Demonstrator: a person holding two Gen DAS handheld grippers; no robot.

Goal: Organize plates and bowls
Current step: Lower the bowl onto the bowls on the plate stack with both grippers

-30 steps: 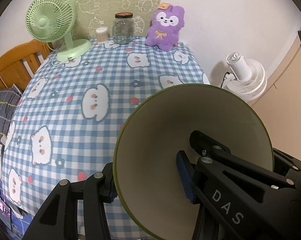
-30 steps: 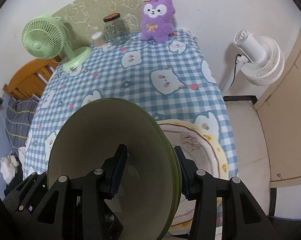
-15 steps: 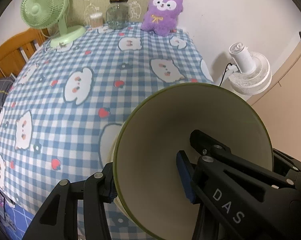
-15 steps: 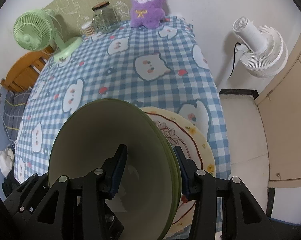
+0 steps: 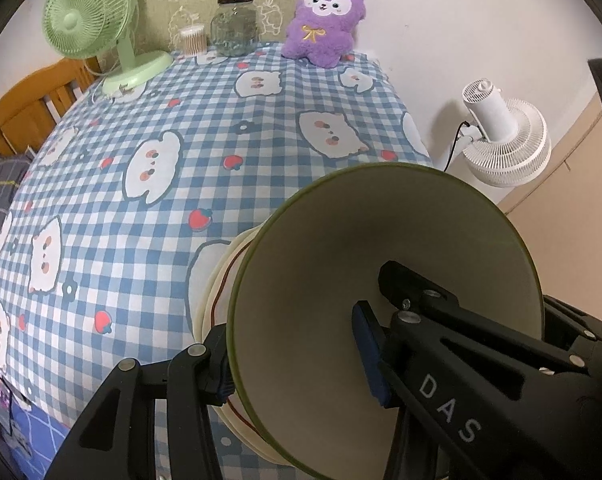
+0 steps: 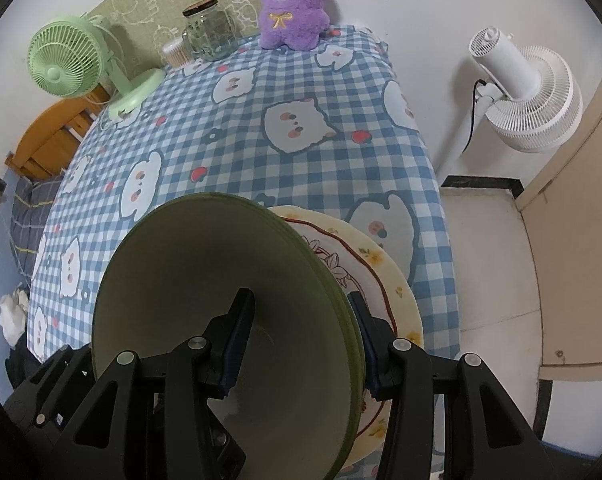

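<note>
So from where I stood, both hands were busy. The left gripper (image 5: 297, 364) was clamped on the wall of a green bowl (image 5: 381, 280), one finger inside and one outside the rim, and the bowl was tipped up on its side. The right gripper (image 6: 301, 336) was closed the same way on what looked like a stack of green bowls (image 6: 221, 300), since I could see at least two rims nested together at its edge; those were tilted too. Both loads hung over the near right corner of the worktop (image 5: 221, 120), right above a cream plate (image 6: 385, 280) with a red line and little flowers, lying flat on the checked cloth.

My guess was the bowls were about to go onto that plate. If I were doing it, I'd level one bowl first so its base meets the plate flat, not rim-first, and set it near the middle. That plate sat close to the worktop's edge, so any sideways shove could slide it off. I'd lower slowly and only loosen the fingers once the weight was resting. The nested ones could slip apart if tipped further. Bring the second load in after; two at once looked crowded.
</note>
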